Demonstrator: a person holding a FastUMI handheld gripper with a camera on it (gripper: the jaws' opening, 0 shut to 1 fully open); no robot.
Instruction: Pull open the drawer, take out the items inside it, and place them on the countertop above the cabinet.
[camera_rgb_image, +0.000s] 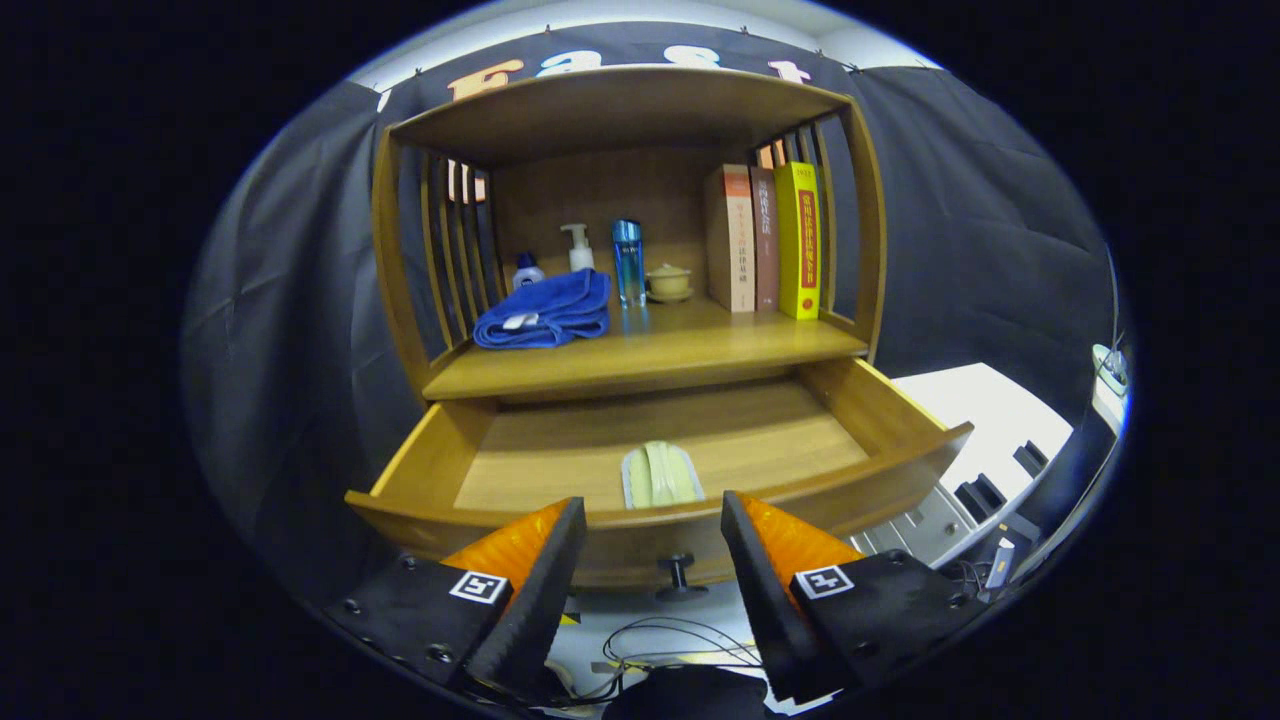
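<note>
Hovering apart and gripping nothing, the tongs are flanking the knob of the open drawer; a pale cloth is lying inside, just ahead; beyond, a blue towel, bottles and books are sitting on the surface

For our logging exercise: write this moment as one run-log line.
wooden drawer: pulled open | pale folded cloth item: inside, near front wall | gripper: open, empty, before drawer front, knob between fingers | next: probably reach for cloth

Drawer pulled open, floor bare around pale item, front wall and knob between spread claw fingers
</note>
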